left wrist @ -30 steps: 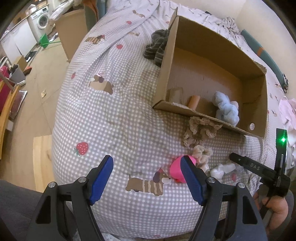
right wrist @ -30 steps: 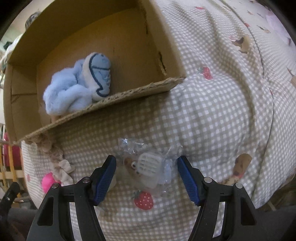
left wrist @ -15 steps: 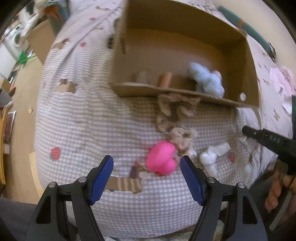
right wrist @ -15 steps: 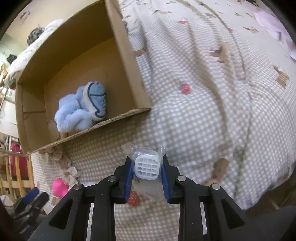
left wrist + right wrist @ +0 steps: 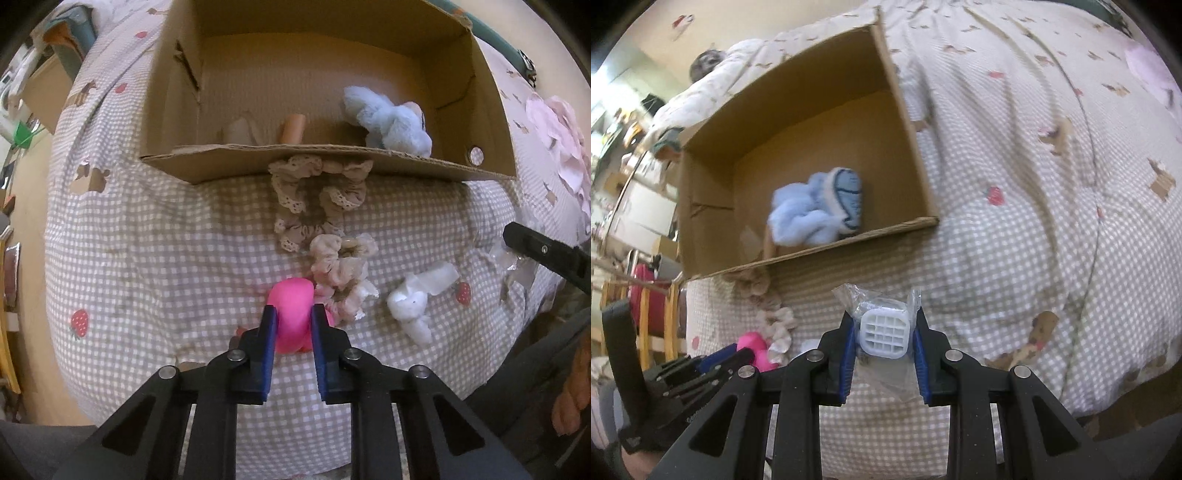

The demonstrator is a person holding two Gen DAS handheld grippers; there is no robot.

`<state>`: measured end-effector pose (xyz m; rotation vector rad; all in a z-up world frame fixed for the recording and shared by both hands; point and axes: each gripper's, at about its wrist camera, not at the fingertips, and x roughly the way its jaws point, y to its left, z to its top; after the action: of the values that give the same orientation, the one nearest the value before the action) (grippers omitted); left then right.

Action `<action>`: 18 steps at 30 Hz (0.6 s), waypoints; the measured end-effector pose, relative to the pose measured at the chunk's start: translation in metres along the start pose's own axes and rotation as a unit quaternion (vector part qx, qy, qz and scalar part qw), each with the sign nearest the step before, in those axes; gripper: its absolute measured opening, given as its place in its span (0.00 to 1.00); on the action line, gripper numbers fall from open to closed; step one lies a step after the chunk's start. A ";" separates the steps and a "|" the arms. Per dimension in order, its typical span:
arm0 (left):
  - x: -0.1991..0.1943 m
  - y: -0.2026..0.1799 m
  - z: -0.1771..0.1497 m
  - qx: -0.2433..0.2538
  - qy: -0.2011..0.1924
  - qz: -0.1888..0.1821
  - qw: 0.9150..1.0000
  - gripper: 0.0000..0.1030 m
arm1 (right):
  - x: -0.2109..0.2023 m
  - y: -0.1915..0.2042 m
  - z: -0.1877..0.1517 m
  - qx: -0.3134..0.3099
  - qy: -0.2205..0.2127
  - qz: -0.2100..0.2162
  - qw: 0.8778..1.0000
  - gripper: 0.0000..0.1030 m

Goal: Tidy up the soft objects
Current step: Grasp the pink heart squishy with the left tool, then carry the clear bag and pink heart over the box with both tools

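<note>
My left gripper [image 5: 293, 312] is shut on a pink soft toy [image 5: 291, 306] that lies on the checked bedspread. My right gripper [image 5: 884, 326] is shut on a white grid-faced item in a clear plastic bag [image 5: 884, 332] and holds it above the bed. An open cardboard box [image 5: 295, 166] stands behind, holding a light blue plush [image 5: 391, 118], a small orange roll [image 5: 293, 127] and a pale cloth piece. Beige lace scrunchies [image 5: 317, 199] and a smaller scrunchie [image 5: 340, 262] lie in front of the box. A white soft item [image 5: 413, 299] lies to the right.
The bed's checked cover [image 5: 147, 240] rounds off toward me and drops at the near edge. A pink garment [image 5: 557, 136] lies far right. The floor, a wooden chair and a washing machine lie left of the bed. The right gripper's tip [image 5: 535, 247] shows at the right edge.
My left gripper has moved forward and shut on the pink toy. My right gripper shut on the bagged white item and has lifted it off the bed.
</note>
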<state>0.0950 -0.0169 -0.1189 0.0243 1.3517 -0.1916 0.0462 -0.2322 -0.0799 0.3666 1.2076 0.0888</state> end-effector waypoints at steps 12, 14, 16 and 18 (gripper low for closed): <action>-0.034 0.032 -0.021 -0.050 -0.036 0.040 0.997 0.16 | 0.022 0.019 -0.001 -0.026 0.025 -0.011 0.999 0.28; -0.040 0.045 -0.018 -0.059 -0.045 0.043 0.996 0.16 | 0.023 0.021 -0.004 -0.027 0.025 -0.010 0.999 0.28; -0.051 0.047 -0.017 -0.065 -0.055 0.045 0.995 0.16 | 0.020 0.023 -0.005 -0.029 0.023 -0.004 0.999 0.28; -0.064 0.049 -0.016 -0.069 -0.063 0.036 0.995 0.16 | 0.013 0.024 -0.004 -0.031 0.016 0.007 0.999 0.28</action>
<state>0.0737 0.0416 -0.0646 -0.0530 1.2336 -0.0380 0.0496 -0.2055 -0.0849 0.3208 1.2313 0.1451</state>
